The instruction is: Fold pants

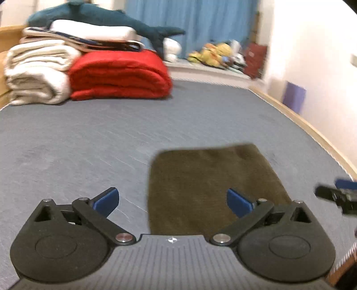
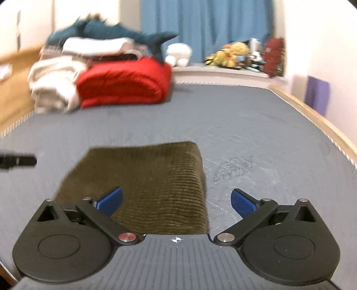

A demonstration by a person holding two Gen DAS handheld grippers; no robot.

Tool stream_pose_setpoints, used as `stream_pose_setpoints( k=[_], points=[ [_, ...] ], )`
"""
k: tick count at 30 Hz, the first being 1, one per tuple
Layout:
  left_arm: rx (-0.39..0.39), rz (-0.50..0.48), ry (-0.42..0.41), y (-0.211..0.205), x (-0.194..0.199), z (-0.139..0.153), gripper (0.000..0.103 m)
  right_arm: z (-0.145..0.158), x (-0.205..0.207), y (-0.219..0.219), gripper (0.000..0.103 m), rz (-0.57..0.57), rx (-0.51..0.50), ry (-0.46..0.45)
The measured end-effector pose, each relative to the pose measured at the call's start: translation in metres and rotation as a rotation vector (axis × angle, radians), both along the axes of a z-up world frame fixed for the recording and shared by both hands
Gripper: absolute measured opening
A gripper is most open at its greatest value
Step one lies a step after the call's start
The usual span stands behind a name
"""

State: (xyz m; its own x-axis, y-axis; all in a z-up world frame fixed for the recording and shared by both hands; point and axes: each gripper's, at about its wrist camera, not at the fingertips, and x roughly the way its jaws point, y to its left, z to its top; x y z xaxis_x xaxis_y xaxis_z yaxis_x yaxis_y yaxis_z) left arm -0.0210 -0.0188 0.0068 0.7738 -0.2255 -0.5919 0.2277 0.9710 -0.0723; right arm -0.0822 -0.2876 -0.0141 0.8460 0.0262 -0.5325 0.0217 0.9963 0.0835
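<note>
Pants lie folded into a compact olive-brown corduroy rectangle, flat on the grey bed, toward its near right part.

Left tongs released, jaws spread wide, nothing between the blue pads. They hang over the left edge of the pants; the left pad sits over bare bed, the right pad over the fabric. No contact with the cloth that I can see.

Right tongs also released, jaws wide, nothing gripped. They sit over the right edge of the pants: left pad over the fabric, right pad over bare bed.

Each tool's tip shows at the edge of the other's view, dark and blurred.

Far left on the bed: red folded quilt, stack of cream blankets just left of it and touching, white folded bedding and a plush shark on top. Blue curtain behind. Yellow plush toys and clutter on the window ledge at far right. Wooden bed frame runs along the right edge, next to the white wall.
</note>
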Motion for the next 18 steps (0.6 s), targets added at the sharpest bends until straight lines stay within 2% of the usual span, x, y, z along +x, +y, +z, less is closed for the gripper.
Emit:
stream_pose_setpoints(
  k=[3, 5, 9, 18],
  points=[
    [0.019, -0.031, 0.002, -0.011, -0.008, -0.021, 0.103, -0.01, -0.011, 0.001, 0.102, 0.011, 0.013, -0.016],
    [0.047, -0.002, 0.039, -0.014, -0.008, -0.035, 0.103, -0.026, -0.015, 0.003, 0.102, 0.012, -0.013, -0.023],
    [0.054, 0.008, 0.077, -0.014, -0.004, -0.048, 0.103, -0.053, -0.011, 0.004, 0.102, -0.016, -0.034, 0.047],
    [0.062, 0.042, 0.132, -0.018, 0.011, -0.058, 0.103, -0.061, 0.003, 0.003, 0.102, -0.01, -0.004, 0.061]
  ],
)
